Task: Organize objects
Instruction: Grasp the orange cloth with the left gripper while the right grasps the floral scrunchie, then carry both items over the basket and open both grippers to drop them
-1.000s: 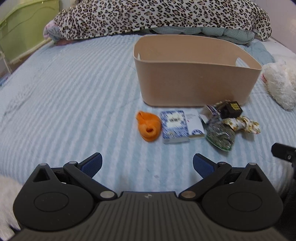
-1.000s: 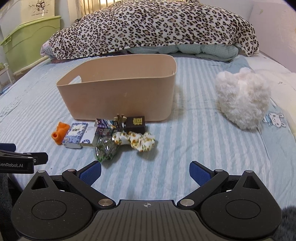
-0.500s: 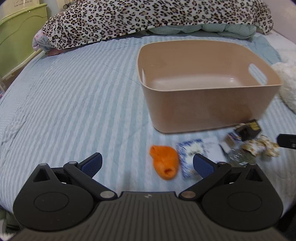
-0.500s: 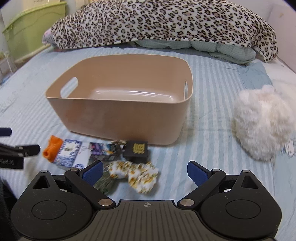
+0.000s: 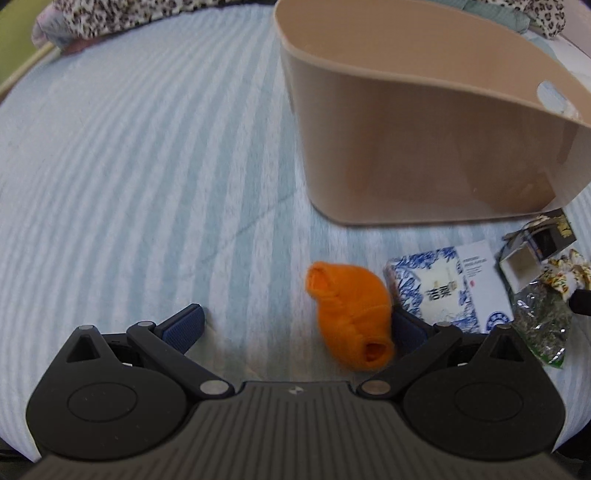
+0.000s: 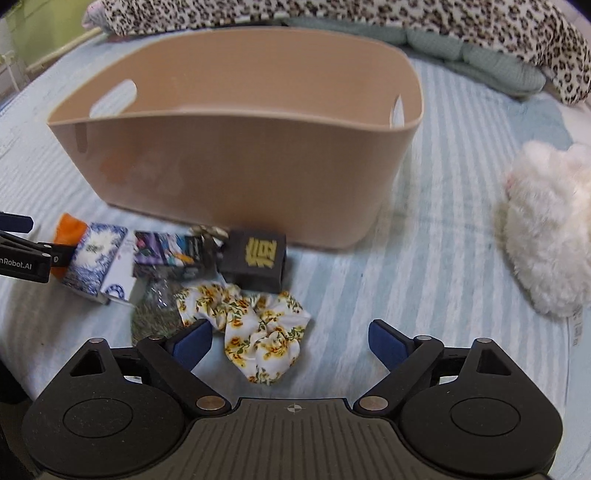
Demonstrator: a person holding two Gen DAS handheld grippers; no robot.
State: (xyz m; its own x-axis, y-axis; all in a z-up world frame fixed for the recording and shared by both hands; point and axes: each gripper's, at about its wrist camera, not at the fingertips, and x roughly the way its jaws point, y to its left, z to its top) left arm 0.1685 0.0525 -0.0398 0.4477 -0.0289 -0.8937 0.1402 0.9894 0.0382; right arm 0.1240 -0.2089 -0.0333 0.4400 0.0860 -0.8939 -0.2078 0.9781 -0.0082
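In the left wrist view the left gripper (image 5: 297,325) hangs low over the striped bed (image 5: 129,166), jaws spread wide with nothing between the pads, and the orange cloth (image 5: 349,314) lies just ahead at about 1 o'clock, close against the right-hand pad. Beside the cloth at 2 o'clock rests the blue-and-white box (image 5: 439,288), with a bag of dried greens (image 5: 541,325) further right. In the right wrist view the right gripper (image 6: 290,341) also has its jaws wide apart and empty, with the floral scrunchie (image 6: 255,325) lying on the bed at 12 o'clock, partly between the pads. Just past the scrunchie stands the black box (image 6: 258,260) with gold lettering, beside a dark printed packet (image 6: 166,253) at 11 o'clock. Beyond these sits the beige bin (image 6: 258,158), upright on the bed. A white fluffy toy (image 6: 546,229) lies well apart at 2 o'clock, and a leopard-print blanket (image 6: 369,14) lies furthest back.
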